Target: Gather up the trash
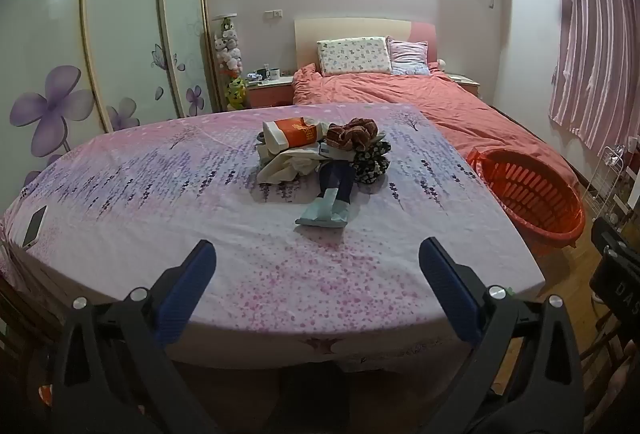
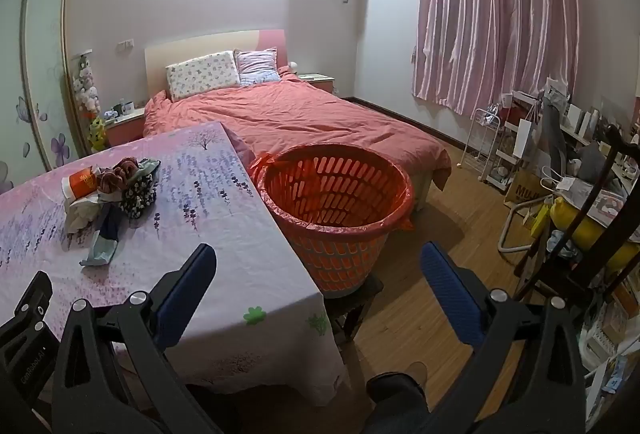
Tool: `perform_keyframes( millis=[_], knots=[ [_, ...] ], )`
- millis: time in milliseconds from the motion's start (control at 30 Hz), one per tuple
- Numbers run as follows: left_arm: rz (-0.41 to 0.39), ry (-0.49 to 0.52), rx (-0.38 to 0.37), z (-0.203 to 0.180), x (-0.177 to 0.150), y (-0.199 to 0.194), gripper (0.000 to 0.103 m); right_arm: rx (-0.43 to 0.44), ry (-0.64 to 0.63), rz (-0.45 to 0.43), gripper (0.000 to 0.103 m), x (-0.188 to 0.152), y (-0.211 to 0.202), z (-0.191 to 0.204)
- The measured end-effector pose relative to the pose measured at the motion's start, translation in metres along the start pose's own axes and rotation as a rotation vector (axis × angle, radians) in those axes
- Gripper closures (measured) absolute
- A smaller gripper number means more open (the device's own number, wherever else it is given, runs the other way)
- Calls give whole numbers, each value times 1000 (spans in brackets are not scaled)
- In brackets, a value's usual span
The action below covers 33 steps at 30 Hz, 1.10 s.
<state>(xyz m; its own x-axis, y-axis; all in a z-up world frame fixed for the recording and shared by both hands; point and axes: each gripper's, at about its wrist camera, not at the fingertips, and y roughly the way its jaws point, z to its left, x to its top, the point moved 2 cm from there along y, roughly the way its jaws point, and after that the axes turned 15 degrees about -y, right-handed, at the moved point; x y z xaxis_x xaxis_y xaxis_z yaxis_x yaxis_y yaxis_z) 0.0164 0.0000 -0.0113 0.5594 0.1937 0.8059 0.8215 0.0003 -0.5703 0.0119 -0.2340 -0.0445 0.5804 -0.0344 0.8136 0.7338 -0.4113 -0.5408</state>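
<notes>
- Blue ribbed pads line both of my tools; my left gripper (image 1: 318, 288) fills the bottom of the left wrist view with its jaws spread as wide as they go and nothing between them but tablecloth.
- My right gripper (image 2: 318, 292) sits at the bottom of the right wrist view, equally wide apart and holding nothing; its left finger is over the table corner, its right finger over the wooden floor (image 2: 432, 298).
- Trash lies in one pile (image 1: 324, 154) at the middle of the left wrist view, on the table (image 1: 160, 186) with its pink and lavender flowered cloth; in the right wrist view the same heap sits at centre left.
- Within that heap I can make out an orange-and-white bag (image 1: 294, 133) at the top, a brown crumpled piece (image 1: 352, 132) beside it, dark flowered cloth (image 1: 370, 164) to the right, and a pale blue packet (image 1: 326, 210) nearest me.
- An orange slatted basket (image 2: 334, 210), lined with a reddish bag, stands just beside the table's right edge at the centre of the right wrist view, raised on a dark stool (image 2: 352, 298).
- A phone (image 1: 34, 226) lies at the far left edge of the table.
- Behind, a bed (image 2: 280, 114) with a salmon cover fills the upper middle.
</notes>
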Motion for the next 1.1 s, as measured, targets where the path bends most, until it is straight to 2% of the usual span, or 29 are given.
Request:
perform_keyframes(
  millis=[1100],
  knots=[
    [-1, 1, 1, 0, 0, 0, 4, 0, 1, -2, 2, -1, 1, 0]
  ],
)
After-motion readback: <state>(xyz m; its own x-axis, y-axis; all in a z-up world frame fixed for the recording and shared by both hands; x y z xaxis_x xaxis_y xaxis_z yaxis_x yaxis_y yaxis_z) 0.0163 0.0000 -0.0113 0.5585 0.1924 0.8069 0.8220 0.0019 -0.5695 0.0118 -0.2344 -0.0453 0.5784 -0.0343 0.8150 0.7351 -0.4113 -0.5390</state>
